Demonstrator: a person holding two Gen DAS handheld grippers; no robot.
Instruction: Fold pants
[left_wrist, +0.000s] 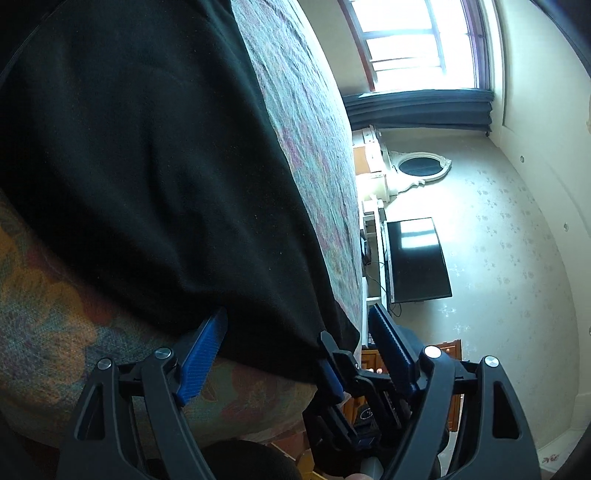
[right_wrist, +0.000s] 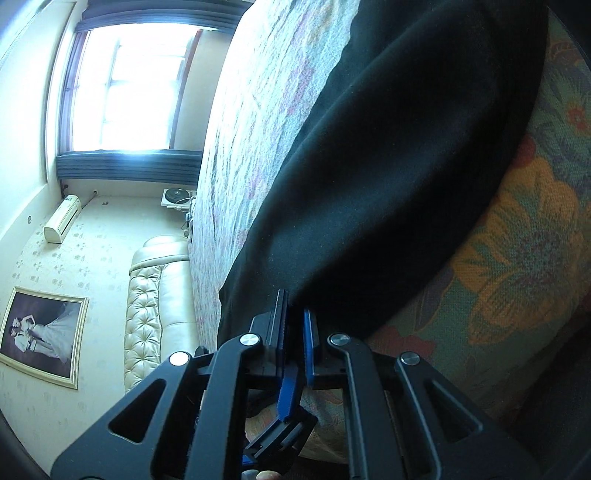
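Observation:
Black pants (left_wrist: 147, 166) lie spread on a floral bedspread (left_wrist: 48, 302), filling most of the left wrist view; they also show in the right wrist view (right_wrist: 388, 166). My left gripper (left_wrist: 299, 328) is open, its blue fingers (left_wrist: 203, 354) straddling the near edge of the pants, one finger on each side of the corner. My right gripper (right_wrist: 295, 317) is shut on the near edge of the pants, its blue pads (right_wrist: 309, 339) pinching the black cloth. Both views are rolled sideways.
The bed (right_wrist: 251, 129) runs away from me toward a bright window (right_wrist: 125, 85). A dark television (left_wrist: 417, 258) and an oval mirror (left_wrist: 421, 166) are on one wall. A tufted cream headboard (right_wrist: 155, 295), a framed photo (right_wrist: 40, 332) and an air conditioner (right_wrist: 62, 218) are on the other.

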